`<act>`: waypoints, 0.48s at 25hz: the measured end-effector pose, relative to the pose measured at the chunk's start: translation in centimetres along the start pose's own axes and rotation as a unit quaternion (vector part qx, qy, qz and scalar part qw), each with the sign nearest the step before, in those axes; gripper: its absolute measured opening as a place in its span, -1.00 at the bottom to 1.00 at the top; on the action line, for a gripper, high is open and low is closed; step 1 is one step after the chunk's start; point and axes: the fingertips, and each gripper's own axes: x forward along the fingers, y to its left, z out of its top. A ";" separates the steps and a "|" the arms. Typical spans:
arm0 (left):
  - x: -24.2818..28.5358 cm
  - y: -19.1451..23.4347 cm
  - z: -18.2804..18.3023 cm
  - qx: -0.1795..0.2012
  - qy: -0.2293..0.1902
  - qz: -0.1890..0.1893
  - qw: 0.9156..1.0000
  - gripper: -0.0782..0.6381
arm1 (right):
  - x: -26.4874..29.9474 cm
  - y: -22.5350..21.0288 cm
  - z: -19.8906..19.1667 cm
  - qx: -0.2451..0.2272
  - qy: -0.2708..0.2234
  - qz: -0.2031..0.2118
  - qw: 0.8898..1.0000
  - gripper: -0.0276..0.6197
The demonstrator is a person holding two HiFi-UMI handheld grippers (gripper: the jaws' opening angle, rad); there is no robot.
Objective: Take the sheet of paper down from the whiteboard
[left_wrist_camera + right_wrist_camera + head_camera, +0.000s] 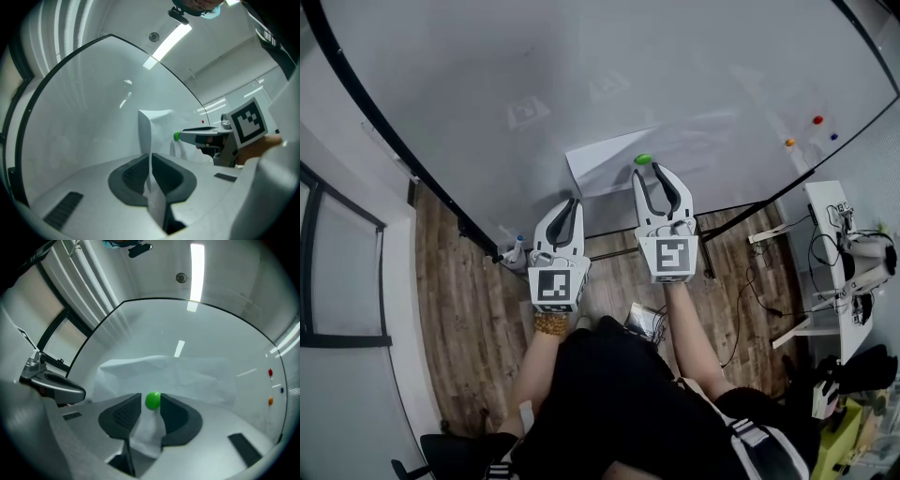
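A white sheet of paper [605, 161] hangs on the whiteboard [581, 75], pinned by a green magnet [643, 159] at its top edge. My left gripper [572, 202] is shut on the paper's lower left edge; in the left gripper view the sheet [150, 129] runs up from between the closed jaws [150, 161]. My right gripper [654, 170] stands open at the magnet. In the right gripper view the green magnet [153, 400] sits between the spread fingertips, close to the right pad, with a gap on the left. Paper [187, 376] spreads behind it.
Red [817, 120], orange [788, 142] and blue [833, 137] magnets sit at the board's right end. A blue-capped marker [517, 246] rests by the board's lower frame. A white desk [830, 244] with cables stands at the right, over wooden floor.
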 end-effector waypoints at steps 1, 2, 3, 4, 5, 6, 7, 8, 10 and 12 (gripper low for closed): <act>0.1 -0.1 0.0 -0.001 0.001 -0.003 1.000 -0.74 | 0.1 -0.1 0.0 0.000 0.000 -0.001 1.000 -0.55; 0.2 -0.3 0.0 -0.002 0.001 -0.006 1.000 -0.74 | 0.2 -0.2 0.0 -0.001 -0.001 -0.002 1.000 -0.54; 0.2 -0.3 0.1 -0.003 0.002 -0.008 1.000 -0.74 | 0.4 -0.3 0.1 -0.001 -0.003 -0.004 1.000 -0.53; 0.3 -0.3 0.0 -0.004 0.001 -0.008 1.000 -0.74 | 0.5 -0.4 0.1 -0.002 -0.003 -0.006 1.000 -0.52; 0.4 -0.2 -0.1 -0.004 0.000 -0.008 1.000 -0.74 | 0.6 -0.5 0.1 -0.004 -0.004 -0.008 1.000 -0.52; 0.4 -0.2 -0.2 -0.005 0.000 -0.008 1.000 -0.74 | 0.8 -0.5 0.1 -0.005 -0.004 -0.008 1.000 -0.52; 0.4 -0.2 -0.2 -0.005 0.000 -0.009 1.000 -0.74 | 0.9 -0.5 0.1 -0.006 -0.004 -0.006 1.000 -0.51; 0.4 -0.2 -0.2 -0.007 0.001 -0.010 1.000 -0.74 | 1.0 -0.5 0.1 -0.006 -0.005 -0.004 1.000 -0.50; 0.4 -0.2 -0.4 -0.008 0.001 -0.009 1.000 -0.74 | 1.2 -0.3 0.0 -0.005 -0.005 -0.001 1.000 -0.48; 0.3 0.0 -0.7 -0.009 0.001 -0.006 1.000 -0.74 | 1.4 -0.3 -0.1 -0.005 -0.004 0.000 1.000 -0.47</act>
